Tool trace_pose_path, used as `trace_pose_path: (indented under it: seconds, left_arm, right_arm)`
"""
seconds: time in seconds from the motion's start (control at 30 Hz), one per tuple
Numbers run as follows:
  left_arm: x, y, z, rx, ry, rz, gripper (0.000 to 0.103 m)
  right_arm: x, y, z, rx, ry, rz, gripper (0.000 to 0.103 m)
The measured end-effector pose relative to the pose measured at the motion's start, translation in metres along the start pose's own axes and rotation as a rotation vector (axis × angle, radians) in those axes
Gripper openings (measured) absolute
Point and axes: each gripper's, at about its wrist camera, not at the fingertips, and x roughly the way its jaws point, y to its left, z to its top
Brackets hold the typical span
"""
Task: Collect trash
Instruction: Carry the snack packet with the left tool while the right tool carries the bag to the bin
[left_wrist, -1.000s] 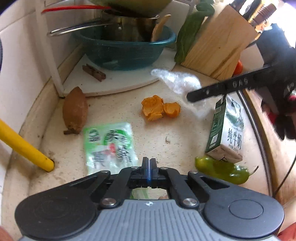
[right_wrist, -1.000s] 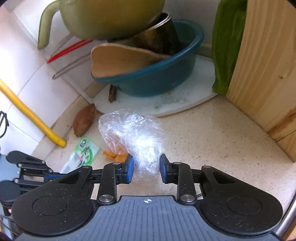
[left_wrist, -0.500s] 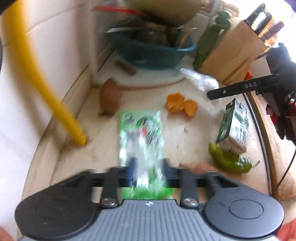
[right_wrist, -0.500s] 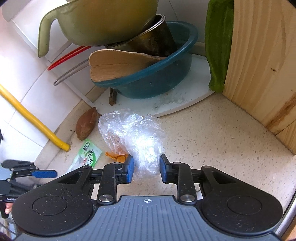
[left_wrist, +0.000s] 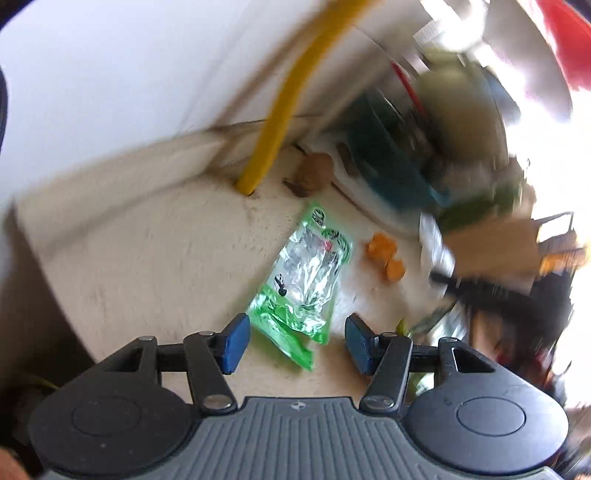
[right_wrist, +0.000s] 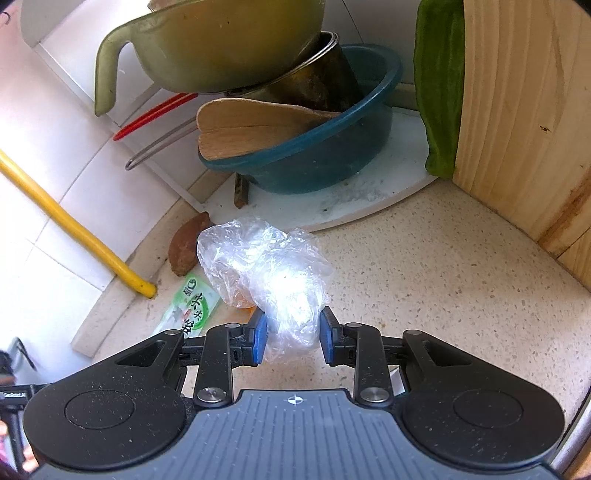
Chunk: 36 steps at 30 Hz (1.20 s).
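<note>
A green snack wrapper lies flat on the speckled counter, its near end between the fingertips of my left gripper, which is open and holds nothing. That view is motion-blurred. Orange peel pieces lie just right of the wrapper. My right gripper is shut on a crumpled clear plastic bag, whose bulk bulges out ahead of the blue pads. Left of the bag, the right wrist view shows the green wrapper again, with a bit of orange peel showing through the plastic.
A teal basin holding pots and a wooden spatula stands on a white board at the back. A wooden knife block walls the right side. A yellow pipe and a brown sweet potato sit by the tiled wall.
My left gripper went from shut to open and swung, so the wrapper's near end now lies between its fingers. The right gripper kept its hold on the bag and barely moved.
</note>
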Motion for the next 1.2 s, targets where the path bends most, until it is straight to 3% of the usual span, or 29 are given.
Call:
trace_pose_path:
  seconds: [0.1,0.27,0.33,0.37,0.4,0.67,0.77,0.83,0.9,1.0,1.07,1.13,1.17,1.2]
  left_arm:
    - [0.016,0.011,-0.013,-0.069,0.003,-0.042,0.049]
    - [0.041,0.012,-0.006,-0.111,-0.104,-0.122,0.048]
    - [0.052,0.008,-0.001,-0.113,-0.115,-0.115,0.034]
    - [0.057,0.004,0.003,-0.101,-0.112,-0.102,0.014]
    - [0.063,0.001,0.007,-0.087,-0.107,-0.101,0.003]
    - [0.094,-0.032,0.034,-0.050,-0.112,-0.227,0.000]
    - [0.106,-0.036,0.040,-0.046,-0.112,-0.196,0.002]
    - [0.116,-0.034,0.044,-0.068,-0.110,-0.191,0.009]
    - [0.126,-0.033,0.046,-0.090,-0.103,-0.195,0.030]
    - [0.136,-0.042,0.050,-0.058,-0.119,-0.179,0.038]
    - [0.140,-0.047,0.050,-0.031,-0.132,-0.166,0.036]
    - [0.142,-0.048,0.052,-0.027,-0.121,-0.163,0.008]
    - [0.142,-0.047,0.052,-0.028,-0.107,-0.170,0.000]
    - [0.141,-0.047,0.052,-0.025,-0.105,-0.180,0.000]
  right_arm:
    - [-0.001,0.001,0.000,0.001,-0.003,0.003,0.036]
    - [0.002,0.003,-0.001,-0.003,0.000,-0.001,0.036]
    - [0.004,0.005,0.000,-0.008,-0.001,-0.010,0.036]
    - [0.005,0.006,0.000,-0.007,-0.003,-0.012,0.036]
    - [0.006,0.006,0.000,-0.003,-0.006,-0.014,0.036]
    - [-0.001,-0.001,0.002,0.048,-0.040,-0.018,0.036]
    - [-0.001,-0.008,0.003,0.077,-0.046,-0.013,0.036]
    - [0.000,-0.011,0.003,0.089,-0.047,-0.010,0.037]
    - [0.002,-0.014,0.004,0.094,-0.049,-0.013,0.037]
    - [0.007,-0.016,0.007,0.099,-0.053,-0.024,0.040]
    - [0.010,-0.019,0.009,0.110,-0.059,-0.027,0.040]
    - [0.013,-0.022,0.010,0.127,-0.063,-0.027,0.038]
    - [0.013,-0.023,0.010,0.133,-0.063,-0.023,0.038]
    - [0.012,-0.023,0.009,0.138,-0.063,-0.015,0.037]
